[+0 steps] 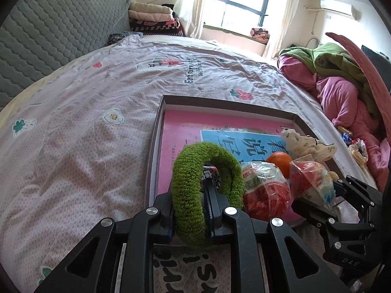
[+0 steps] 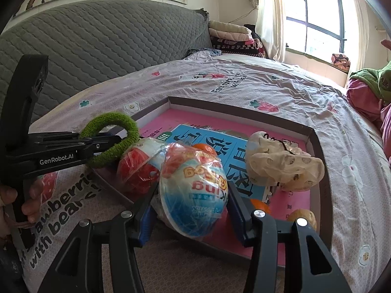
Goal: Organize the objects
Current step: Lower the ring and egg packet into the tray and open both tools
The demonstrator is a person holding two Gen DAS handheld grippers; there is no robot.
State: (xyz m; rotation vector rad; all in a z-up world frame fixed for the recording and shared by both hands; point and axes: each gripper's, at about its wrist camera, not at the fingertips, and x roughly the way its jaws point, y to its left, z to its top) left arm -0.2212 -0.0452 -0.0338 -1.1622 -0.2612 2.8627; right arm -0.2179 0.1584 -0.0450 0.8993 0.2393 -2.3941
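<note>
I am holding my left hand-held gripper (image 1: 210, 190) nearly closed, its jaws pinching the fuzzy green hair tie (image 1: 207, 190) at the near left edge of the shallow box (image 1: 156, 131) on the bed (image 1: 85, 122). My right hand-held gripper (image 2: 190, 200) is clamping an egg-shaped wrapped toy (image 2: 193, 190) over the box's near edge; both items are hanging just above it, not yet set down.

Judging by this, I am well into the tidying. The box, lined with a pink-and-blue printed sheet (image 2: 220, 144), is already holding a red wrapped egg (image 2: 136, 168), an orange (image 1: 278, 161), a cream patterned scrunchie (image 2: 281, 166), and near my right jaw another orange piece (image 2: 261, 205) and a brownish round thing (image 2: 303, 216). A few small items (image 1: 356, 149) are lying by the pink clothes, probably still to gather.
</note>
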